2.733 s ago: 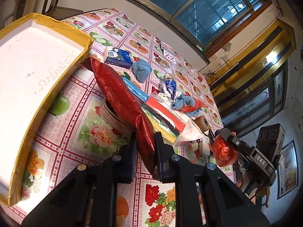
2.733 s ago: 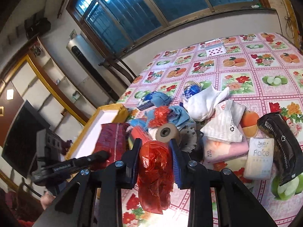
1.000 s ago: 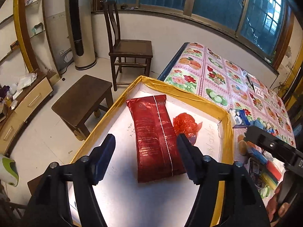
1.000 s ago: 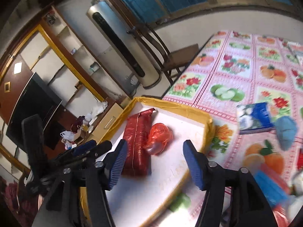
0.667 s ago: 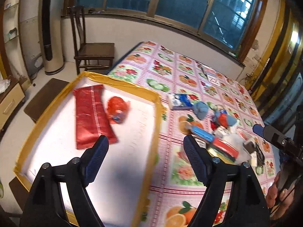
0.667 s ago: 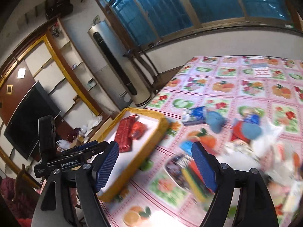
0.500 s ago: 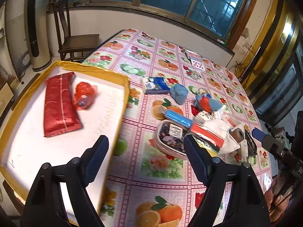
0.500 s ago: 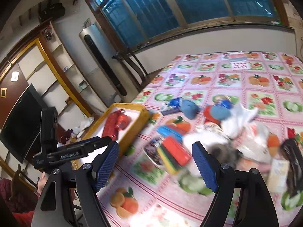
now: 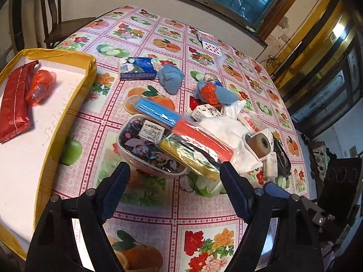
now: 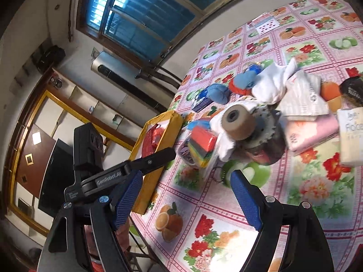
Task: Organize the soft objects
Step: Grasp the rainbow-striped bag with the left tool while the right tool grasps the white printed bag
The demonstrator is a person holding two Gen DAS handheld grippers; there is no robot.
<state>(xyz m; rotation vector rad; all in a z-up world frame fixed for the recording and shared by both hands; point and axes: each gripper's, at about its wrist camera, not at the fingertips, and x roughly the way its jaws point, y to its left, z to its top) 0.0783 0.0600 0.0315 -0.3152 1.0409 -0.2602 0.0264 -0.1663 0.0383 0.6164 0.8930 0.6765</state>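
Note:
My left gripper (image 9: 175, 190) is open and empty, hovering over the near table edge in front of the pile. My right gripper (image 10: 186, 200) is also open and empty, a little short of the same pile. The yellow-rimmed white box (image 9: 74, 86) at the left holds a long red packet (image 9: 15, 104) and a red plastic bag (image 9: 40, 86). The pile includes a clear bag of blue, red and yellow rolls (image 9: 186, 133), a white cloth (image 9: 224, 129), a blue sock (image 9: 170, 77), a red-and-blue bundle (image 9: 213, 93) and a pink tissue pack (image 10: 310, 131).
A clear sticker case (image 9: 145, 149) and a brown tape roll (image 10: 238, 122) sit in the pile. A blue tissue pack (image 9: 138, 68), a white tissue pack (image 10: 351, 140), a black packet (image 10: 352, 90) and a playing card (image 9: 211, 44) lie around. A chair (image 9: 68, 25) stands beyond the table.
Both grippers let go of the red packet and red bag in the box, then swung away to the pile on the table. Both stand open and empty now.

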